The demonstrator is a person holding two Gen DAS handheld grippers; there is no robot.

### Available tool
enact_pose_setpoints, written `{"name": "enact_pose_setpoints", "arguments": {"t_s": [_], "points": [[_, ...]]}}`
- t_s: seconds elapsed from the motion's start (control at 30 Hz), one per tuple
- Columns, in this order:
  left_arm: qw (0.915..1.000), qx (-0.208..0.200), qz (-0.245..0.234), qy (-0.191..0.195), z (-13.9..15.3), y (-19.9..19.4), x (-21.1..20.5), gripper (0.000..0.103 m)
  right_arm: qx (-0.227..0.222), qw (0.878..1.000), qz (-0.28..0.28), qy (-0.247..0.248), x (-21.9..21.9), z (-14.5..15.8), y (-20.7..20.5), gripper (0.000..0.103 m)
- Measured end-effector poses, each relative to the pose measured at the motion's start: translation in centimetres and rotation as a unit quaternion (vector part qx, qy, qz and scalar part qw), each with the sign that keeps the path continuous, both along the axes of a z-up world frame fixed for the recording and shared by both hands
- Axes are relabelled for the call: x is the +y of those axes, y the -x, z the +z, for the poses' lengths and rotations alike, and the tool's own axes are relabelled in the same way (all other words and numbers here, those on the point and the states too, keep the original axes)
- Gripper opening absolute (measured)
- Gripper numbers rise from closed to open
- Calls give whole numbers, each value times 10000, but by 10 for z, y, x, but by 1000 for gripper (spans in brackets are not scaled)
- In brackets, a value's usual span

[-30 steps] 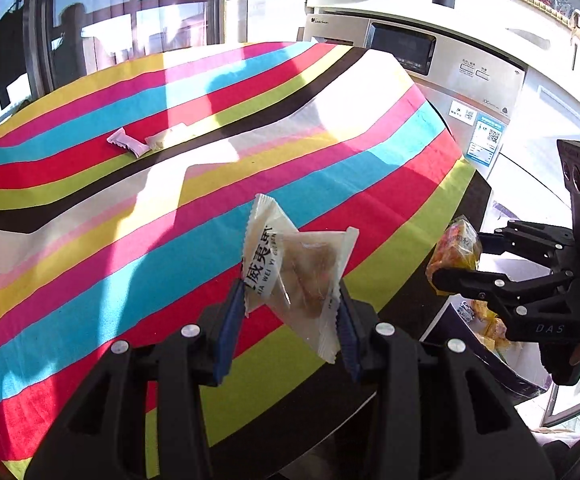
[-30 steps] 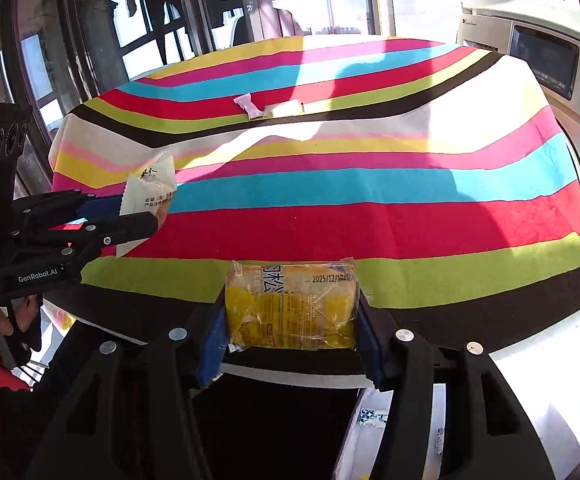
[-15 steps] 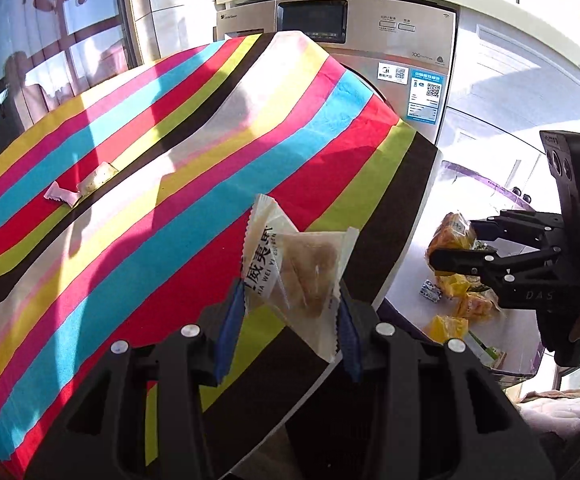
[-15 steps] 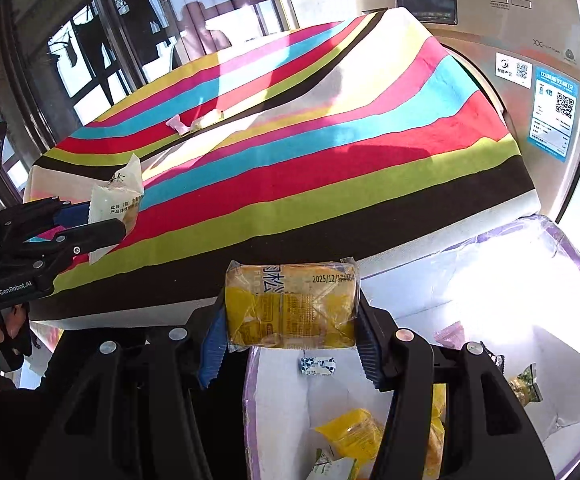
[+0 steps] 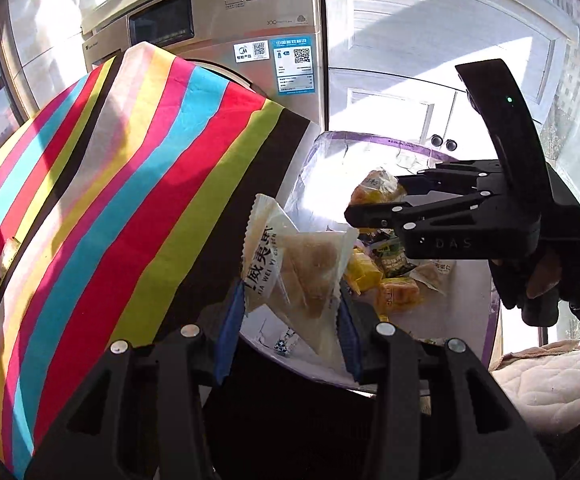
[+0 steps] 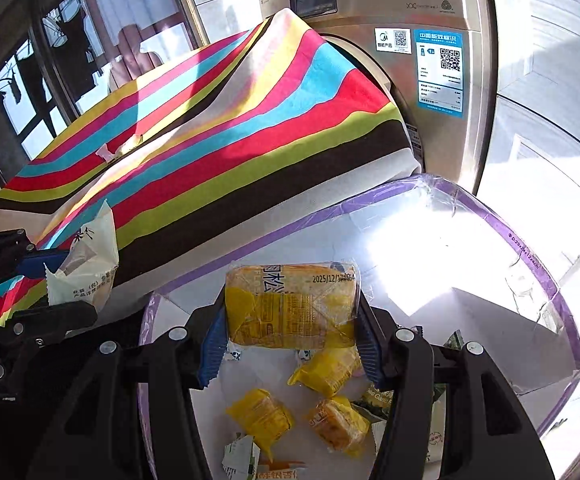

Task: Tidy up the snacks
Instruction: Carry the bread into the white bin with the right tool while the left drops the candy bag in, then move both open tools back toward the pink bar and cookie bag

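Observation:
My left gripper (image 5: 287, 312) is shut on a white-wrapped pastry snack (image 5: 294, 268), held at the near rim of the purple-rimmed bin (image 5: 402, 145). My right gripper (image 6: 290, 332) is shut on a yellow cake packet (image 6: 290, 306), held above the inside of the bin (image 6: 530, 248). The right gripper also shows in the left wrist view (image 5: 374, 204), over the bin. The left gripper and its snack (image 6: 85, 268) show at the left of the right wrist view. Several yellow packets (image 6: 330, 368) lie in the bin.
A striped tablecloth (image 5: 109, 184) covers the table left of the bin, with two small snacks (image 6: 117, 148) on its far part. A silver washing machine (image 6: 430, 40) stands behind. White cabinet doors (image 5: 430, 40) are at the right.
Both grippers have swung right from over the striped table to the bin, each still holding its snack. The right gripper now hangs over the bin's inside.

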State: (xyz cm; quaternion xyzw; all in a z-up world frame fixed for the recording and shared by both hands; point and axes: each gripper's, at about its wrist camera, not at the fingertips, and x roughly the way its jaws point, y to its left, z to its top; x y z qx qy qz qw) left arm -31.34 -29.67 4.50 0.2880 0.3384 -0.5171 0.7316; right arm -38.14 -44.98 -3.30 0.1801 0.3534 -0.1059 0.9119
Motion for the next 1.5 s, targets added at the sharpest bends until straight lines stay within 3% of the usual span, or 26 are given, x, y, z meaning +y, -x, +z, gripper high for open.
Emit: {"name": "enact_pose_setpoints", "arguments": {"t_s": [0.17, 0.3, 0.33, 0.37, 0.4, 0.43, 0.53, 0.63, 0.7, 0.8, 0.87, 1.0, 1.1, 1.23, 1.33, 1.43, 1.5], "points": [[9984, 111, -550, -116, -15, 29, -23, 43, 349, 9981, -186, 471, -13, -3, 12, 54], [9950, 358, -917, -143, -25, 44, -30, 47, 716, 9957, -296, 509, -25, -12, 17, 58], [9921, 558, -1119, -129, -27, 46, -29, 54, 878, 9944, -344, 469, -29, -16, 17, 66], [9886, 734, -1311, -130, -30, 50, -29, 72, 996, 9928, -459, 478, -33, -19, 17, 71], [9880, 727, -1356, -105, -30, 51, -27, 81, 1050, 9909, -672, 515, -37, -20, 18, 78], [9894, 609, -1315, -41, -29, 52, -24, 88, 1034, 9899, -862, 451, -41, -21, 20, 80], [9948, 340, -943, 202, -18, 35, -9, 92, 806, 9912, -1040, -127, -52, -21, 26, 80], [9985, 170, -1, 511, -6, -13, 23, 94, 659, 9930, -959, -208, -48, -16, 24, 80], [9944, 120, 855, 603, 0, -54, 53, 97, 598, 9952, -770, -104, -36, -12, 18, 80], [9733, 151, 2182, 696, -1, -120, 110, 99, 427, 9985, -323, -60, -15, -4, 6, 81], [9517, 116, 2980, 725, -3, -157, 151, 101, 258, 9996, 9, -94, 3, 4, -7, 82], [9004, 192, 4287, 721, -17, -232, 233, 101, 77, 9975, 678, -158, 48, 17, -47, 82], [8621, 212, 5027, 599, -29, -279, 283, 101, 161, 9925, 1182, 277, 90, 25, -87, 83], [8307, 623, 5489, 689, -35, -325, 322, 101, 253, 9817, 1724, 764, 141, 34, -147, 84], [8210, 659, 5616, 788, -34, -344, 334, 101, 295, 9784, 1826, 920, 165, 41, -201, 87], [8224, 769, 5567, 891, -37, -346, 336, 101, 240, 9796, 1854, 743, 177, 47, -256, 87], [8278, 751, 5493, 864, -37, -341, 333, 101, 236, 9827, 1732, 609, 182, 49, -292, 87]]}}
